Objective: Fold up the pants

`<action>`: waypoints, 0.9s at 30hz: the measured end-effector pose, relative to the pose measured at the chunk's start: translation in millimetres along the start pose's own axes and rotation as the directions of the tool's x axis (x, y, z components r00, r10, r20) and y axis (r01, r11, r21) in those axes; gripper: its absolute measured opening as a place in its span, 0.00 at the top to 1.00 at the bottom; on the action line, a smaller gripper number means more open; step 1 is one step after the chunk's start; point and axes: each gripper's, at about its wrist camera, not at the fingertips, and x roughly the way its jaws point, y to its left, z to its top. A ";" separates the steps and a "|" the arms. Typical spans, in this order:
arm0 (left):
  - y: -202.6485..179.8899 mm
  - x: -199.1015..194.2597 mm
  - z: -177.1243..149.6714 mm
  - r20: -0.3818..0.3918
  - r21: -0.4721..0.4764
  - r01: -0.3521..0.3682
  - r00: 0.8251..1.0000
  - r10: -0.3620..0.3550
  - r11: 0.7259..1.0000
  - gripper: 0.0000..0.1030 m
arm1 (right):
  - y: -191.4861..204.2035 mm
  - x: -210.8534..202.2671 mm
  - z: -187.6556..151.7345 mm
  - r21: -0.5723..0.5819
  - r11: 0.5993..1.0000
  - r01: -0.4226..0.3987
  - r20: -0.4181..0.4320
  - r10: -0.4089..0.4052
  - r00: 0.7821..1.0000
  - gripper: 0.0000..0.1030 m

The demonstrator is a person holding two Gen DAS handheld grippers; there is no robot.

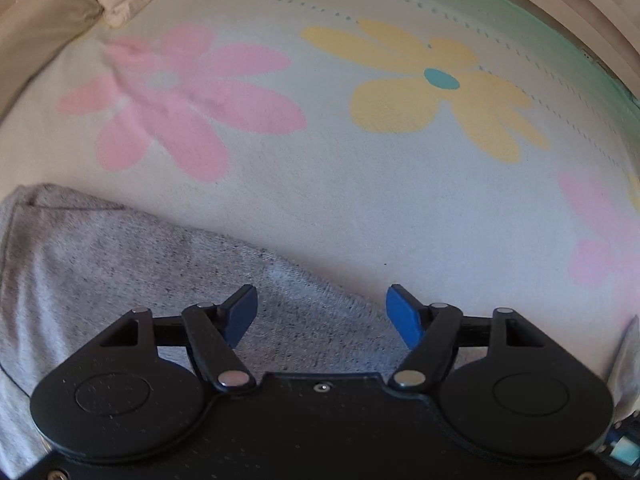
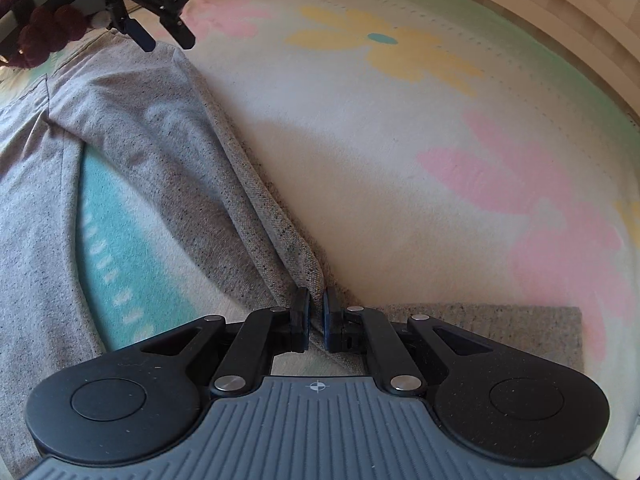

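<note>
Grey speckled pants (image 2: 132,128) lie spread on a flowered blanket, one leg running from the upper left down to my right gripper (image 2: 318,314). That gripper is shut on the leg's raised folded edge, with fabric pinched between its blue pads. A flat grey strip of the same cloth (image 2: 500,332) shows just right of it. In the left wrist view the pants (image 1: 120,264) fill the lower left. My left gripper (image 1: 322,314) hangs over their edge, open, with nothing between its pads. The right wrist view shows the left gripper (image 2: 166,42) at the pants' far end, held by a hand in a dark red knit.
The blanket (image 1: 360,208) is pale, with pink and yellow flowers and a teal band under the pants (image 2: 116,232). A beige pillow (image 1: 60,4) lies at the far left corner. The bed's edge and a beige wall (image 2: 560,0) curve along the far right.
</note>
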 end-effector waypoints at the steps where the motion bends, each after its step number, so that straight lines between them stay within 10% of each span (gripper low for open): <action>1: -1.1 4.2 0.7 -0.010 -0.002 -0.004 1.000 0.004 1.000 0.27 | 0.9 -1.6 -1.9 0.001 1.000 0.000 0.002 0.000 1.000 0.93; 7: -7.6 33.0 2.2 -0.049 0.020 -0.078 0.996 0.079 0.997 0.36 | 2.0 -3.2 -5.6 0.009 1.000 0.006 0.007 -0.006 1.000 0.93; 10: -6.4 46.1 0.1 -0.081 0.010 -0.092 0.992 0.092 0.996 0.92 | 3.3 -4.9 -6.5 0.012 1.000 0.014 0.013 -0.014 1.000 0.93; 27: -7.9 -117.7 -90.2 0.198 0.140 -0.115 0.977 0.086 0.983 0.95 | 57.1 -104.8 -24.3 0.078 0.990 0.114 0.118 -0.123 0.985 0.94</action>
